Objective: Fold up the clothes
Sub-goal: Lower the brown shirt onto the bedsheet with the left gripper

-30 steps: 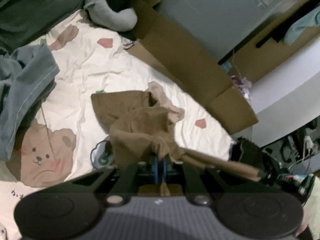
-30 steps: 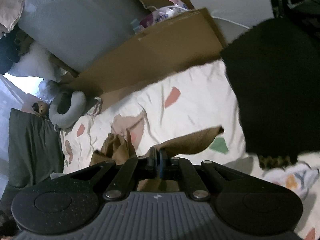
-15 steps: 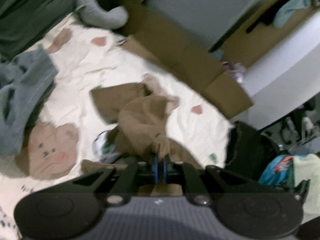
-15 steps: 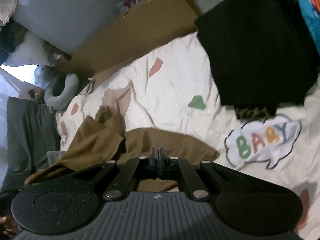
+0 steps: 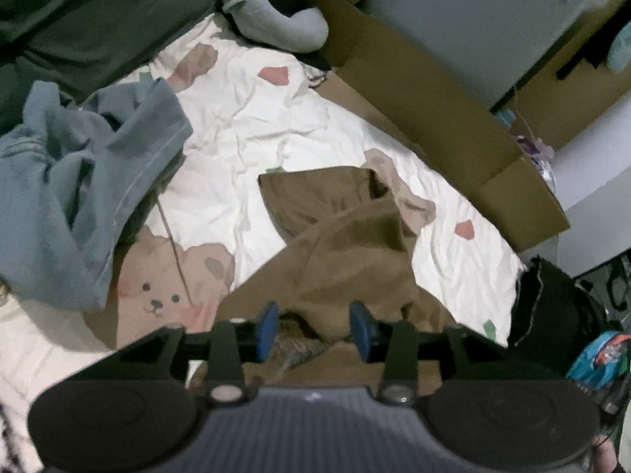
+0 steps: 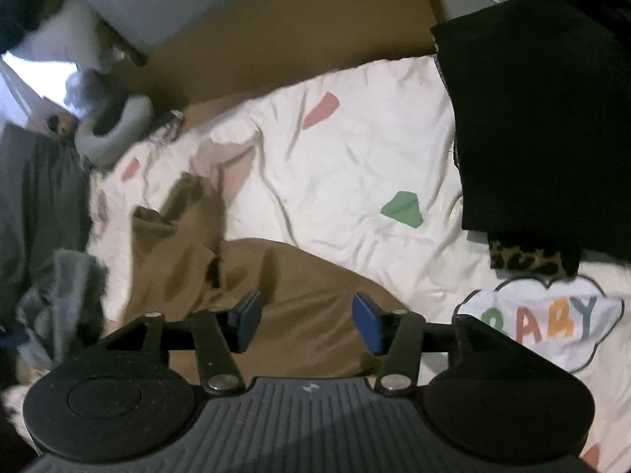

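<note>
On wrinkled bedsheet (image 5: 252, 126), soft brown garment (image 5: 355, 244) is lying bunched; left tool (image 5: 313, 325) and right tool (image 6: 307, 321) both gaping, empty. Only right view is showing leopard-print fabric (image 6: 524, 258).

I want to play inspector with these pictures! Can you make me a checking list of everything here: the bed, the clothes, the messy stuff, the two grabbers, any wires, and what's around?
Surface: bedsheet, cream, wrinkled, printed with a bear and coloured shapes; "BABY" cloud print.
Job's things: brown garment, rumpled on the sheet, not folded flat.
Clutter: blue garment heaped at one side; black garment with a leopard-print piece under its edge; grey neck pillow.
Grippers: left gripper open over the brown garment; right gripper open, nothing between its fingers.
Cables: a thin brown cord across the bear print.
Surroundings: cardboard box beside the bed; dark green bedding.
</note>
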Demonstrator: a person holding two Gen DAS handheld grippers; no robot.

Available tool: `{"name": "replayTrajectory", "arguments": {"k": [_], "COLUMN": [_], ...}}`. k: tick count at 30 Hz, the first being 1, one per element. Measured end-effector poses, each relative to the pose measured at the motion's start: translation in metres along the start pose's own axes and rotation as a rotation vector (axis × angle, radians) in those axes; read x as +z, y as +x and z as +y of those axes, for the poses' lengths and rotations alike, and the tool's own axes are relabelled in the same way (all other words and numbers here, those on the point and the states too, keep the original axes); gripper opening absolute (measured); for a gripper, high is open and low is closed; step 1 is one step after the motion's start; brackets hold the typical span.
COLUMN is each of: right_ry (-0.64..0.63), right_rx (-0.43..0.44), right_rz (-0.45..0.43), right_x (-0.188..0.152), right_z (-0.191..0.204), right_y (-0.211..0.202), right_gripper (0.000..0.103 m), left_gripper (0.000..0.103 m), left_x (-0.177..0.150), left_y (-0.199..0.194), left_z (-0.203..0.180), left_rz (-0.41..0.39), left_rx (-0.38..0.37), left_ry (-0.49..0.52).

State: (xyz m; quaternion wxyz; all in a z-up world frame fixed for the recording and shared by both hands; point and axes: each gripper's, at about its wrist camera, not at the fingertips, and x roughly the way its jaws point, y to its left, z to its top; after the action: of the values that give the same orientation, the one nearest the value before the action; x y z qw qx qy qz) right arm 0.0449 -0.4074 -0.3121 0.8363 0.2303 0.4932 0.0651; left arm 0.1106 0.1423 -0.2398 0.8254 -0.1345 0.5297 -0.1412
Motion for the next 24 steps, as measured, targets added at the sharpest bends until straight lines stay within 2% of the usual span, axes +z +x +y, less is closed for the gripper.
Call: {"name": "replayTrajectory", "arguments": {"k": [3,8,16,24], "right_ry": [-0.038,-0.111,-0.213,-0.288], "right_rx": [-0.022,-0.058,-0.116,-0.149], "right_rz": [0.023,0.066,0.127,0.167], "right_x": [0.003,0.008,0.009,0.012], "right_z": [-0.005,-0.012,-0.017,-0.026], "right_y": [0.021,0.05,0.086,0.111], "right_gripper": [0.059,0.059,0.059,0.059], "left_gripper": [0.045,0.045,0.045,0.045], "left_x": [0.006,0.001,-0.024,-0.044], "left_y": [0.024,0.067,0.108,0.138], "left_z": [0.008,0.021,0.014,0.012], "left_rz": [0.005,0.059,0.127,0.158], "left_rx": [0.02,0.065,0.137,0.172], "left_ry": [0.024,0.125,0.363,0.447]}}
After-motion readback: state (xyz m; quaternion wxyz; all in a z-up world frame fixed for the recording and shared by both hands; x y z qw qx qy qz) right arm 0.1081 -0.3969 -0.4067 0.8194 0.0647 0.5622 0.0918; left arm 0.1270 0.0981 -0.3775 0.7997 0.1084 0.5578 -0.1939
